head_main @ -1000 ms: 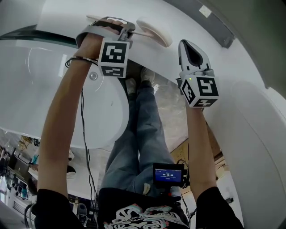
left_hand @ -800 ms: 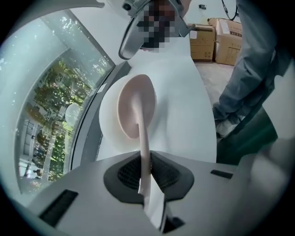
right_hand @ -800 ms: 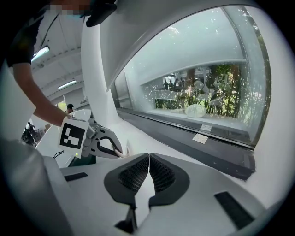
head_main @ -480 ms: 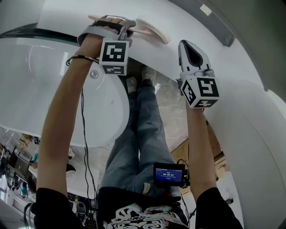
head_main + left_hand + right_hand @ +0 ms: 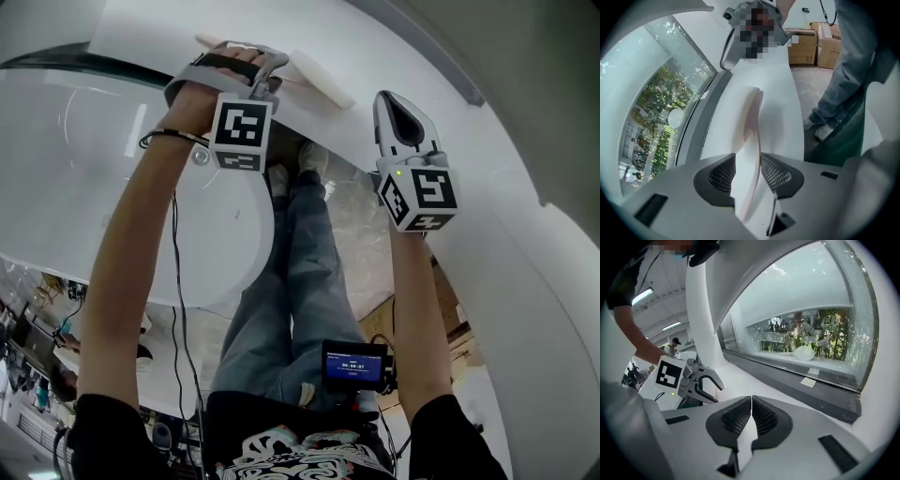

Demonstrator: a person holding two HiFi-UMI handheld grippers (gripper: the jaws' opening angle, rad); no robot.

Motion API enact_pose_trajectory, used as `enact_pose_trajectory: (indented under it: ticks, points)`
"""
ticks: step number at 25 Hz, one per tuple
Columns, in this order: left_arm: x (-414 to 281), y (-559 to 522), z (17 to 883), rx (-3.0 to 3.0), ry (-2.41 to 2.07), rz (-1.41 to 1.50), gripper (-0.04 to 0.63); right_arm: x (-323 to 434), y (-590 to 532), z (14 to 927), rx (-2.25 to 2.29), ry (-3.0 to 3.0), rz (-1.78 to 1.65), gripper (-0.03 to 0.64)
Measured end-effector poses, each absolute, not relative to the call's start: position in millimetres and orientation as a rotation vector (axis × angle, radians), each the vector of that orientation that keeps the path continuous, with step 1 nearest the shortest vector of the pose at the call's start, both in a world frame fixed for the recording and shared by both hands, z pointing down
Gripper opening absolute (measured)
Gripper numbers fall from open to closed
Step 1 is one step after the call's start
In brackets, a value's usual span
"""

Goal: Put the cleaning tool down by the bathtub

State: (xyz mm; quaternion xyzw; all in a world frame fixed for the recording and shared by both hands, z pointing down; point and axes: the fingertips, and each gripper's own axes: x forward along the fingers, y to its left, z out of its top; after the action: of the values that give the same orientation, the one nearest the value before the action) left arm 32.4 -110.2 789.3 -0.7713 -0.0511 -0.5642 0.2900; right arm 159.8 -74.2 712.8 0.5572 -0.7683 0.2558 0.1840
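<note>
White curved bathtub rim (image 5: 783, 105), upper centre of head view, carries the pale pink flat long-handled cleaning tool (image 5: 751, 126), long axis running straight out between the left gripper's (image 5: 747, 171) opening jaws, pads clear of it; right gripper (image 5: 751, 417) closed on nothing, farther off.

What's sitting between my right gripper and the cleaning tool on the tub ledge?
Nothing: in the head view, only bare white bathtub ledge separates the right gripper from the cleaning tool.

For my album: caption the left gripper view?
Left gripper opening its jaws around the cleaning tool on the bathtub ledge.
</note>
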Motion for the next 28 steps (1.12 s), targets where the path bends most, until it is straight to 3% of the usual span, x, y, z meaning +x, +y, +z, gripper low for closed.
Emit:
enact_pose_trajectory:
  ticks: [19,28]
  points:
    - [-2.2,-107.2,782.0,-2.054,-0.113,-1.548,0.167,123.3,-80.0,707.9,1.49,-2.207,0.722,0.028]
    - [-16.4,-117.0,717.9,-2.388,0.29,-1.4,0.166,94.9,-80.9,673.9,1.465,-2.256,0.656,0.028]
